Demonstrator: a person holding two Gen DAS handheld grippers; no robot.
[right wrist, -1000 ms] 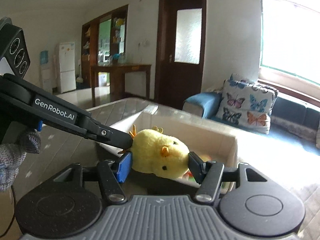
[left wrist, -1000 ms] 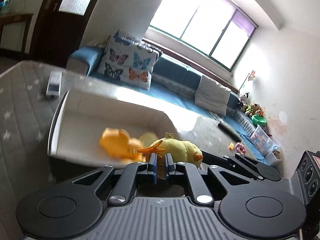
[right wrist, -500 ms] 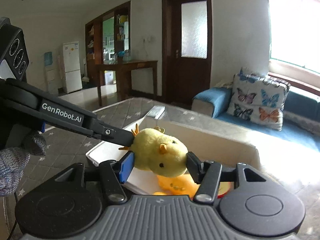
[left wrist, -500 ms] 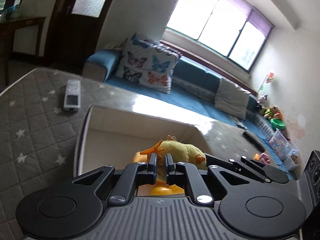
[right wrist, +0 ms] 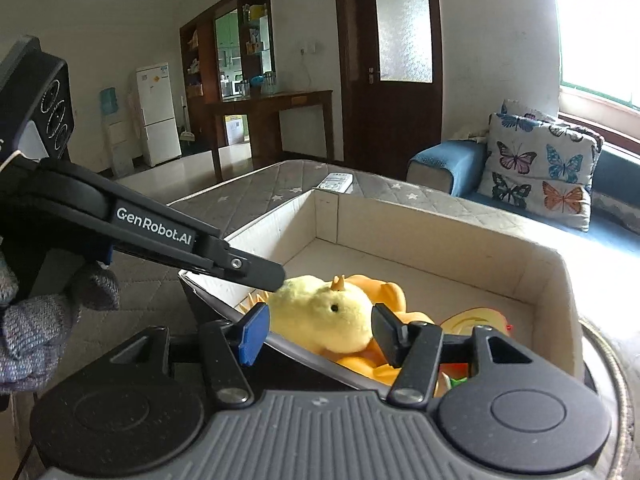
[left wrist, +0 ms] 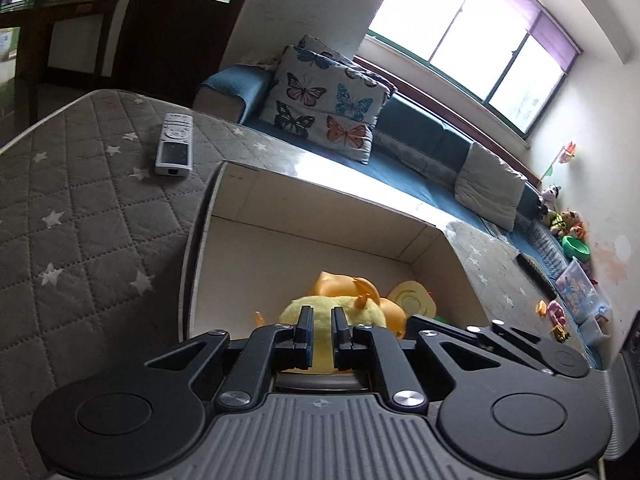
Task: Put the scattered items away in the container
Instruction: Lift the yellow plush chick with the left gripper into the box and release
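A yellow plush chick [right wrist: 320, 320] hangs low inside the open cardboard box [right wrist: 440, 224], just above an orange toy [right wrist: 392, 296]. My right gripper [right wrist: 319, 320] is shut on the chick, one pad on each side of its body. My left gripper [left wrist: 323, 320] comes in from the left, and its tip [right wrist: 276, 278] meets the chick's back. Its jaws are opening by a narrow gap that yellow plush [left wrist: 348, 312] fills. One orange foot [left wrist: 258, 316] pokes out to the left of the fingers. The box's far wall [left wrist: 320, 216] stands ahead.
A yellow disc-shaped toy [right wrist: 480, 320] lies in the box beside the orange toy [left wrist: 332, 284]. A white remote [left wrist: 175, 146] rests on the grey quilted surface [left wrist: 80, 220] behind the box. A gloved hand [right wrist: 40, 328] holds the left gripper. A blue sofa with a butterfly cushion [left wrist: 328, 100] stands beyond.
Both grippers have carried the chick forward and down into the box. The orange foot no longer sticks up between the left fingers, whose gap looks slightly wider.
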